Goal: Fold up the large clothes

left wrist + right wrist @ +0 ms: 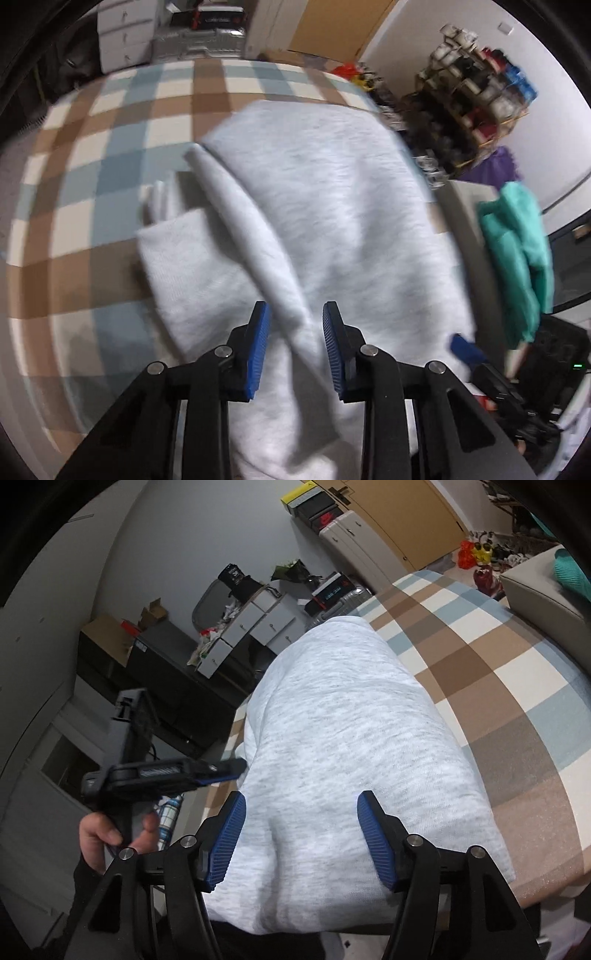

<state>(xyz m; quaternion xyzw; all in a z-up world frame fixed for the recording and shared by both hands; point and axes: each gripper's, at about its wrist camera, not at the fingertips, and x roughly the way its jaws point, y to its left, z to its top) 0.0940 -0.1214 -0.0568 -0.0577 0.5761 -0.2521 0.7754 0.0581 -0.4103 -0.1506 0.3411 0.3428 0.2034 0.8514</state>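
My large pale grey heathered sweatshirt (pixel 332 206) lies folded on the bed, on a checked bedspread of brown, pale blue and cream squares (pixel 110 155). In my left wrist view a long folded ridge of the cloth runs from the middle of the garment down between my fingers, and a sleeve or side panel lies spread beside it to the left.

My left gripper (pixel 295 343) points steeply down over the near part of the sweatshirt. Its blue ribbed pads (pixel 258 347) stand apart with the ridge of cloth passing between them; the pads do not press on the fabric, so this gripper holds nothing. My right gripper (pixel 299 834) sits low over the near edge of the same garment, its jaws spread wider, with grey cloth under and between them but nothing pinched. In the right wrist view my left hand (pixel 110 830) shows, gripping the black handle of the other gripper beside the bed.

As for containers: a wooden open rack (pixel 476 99) against the white wall is packed with shoes, blurred. A white chest of drawers (pixel 122 33) stands beyond the bed with its drawers closed, and a silver ribbed suitcase (pixel 340 605) stands shut with dark boxes stacked on top. A teal cloth (pixel 517 254) hangs over a grey upholstered block at the side of the bed.
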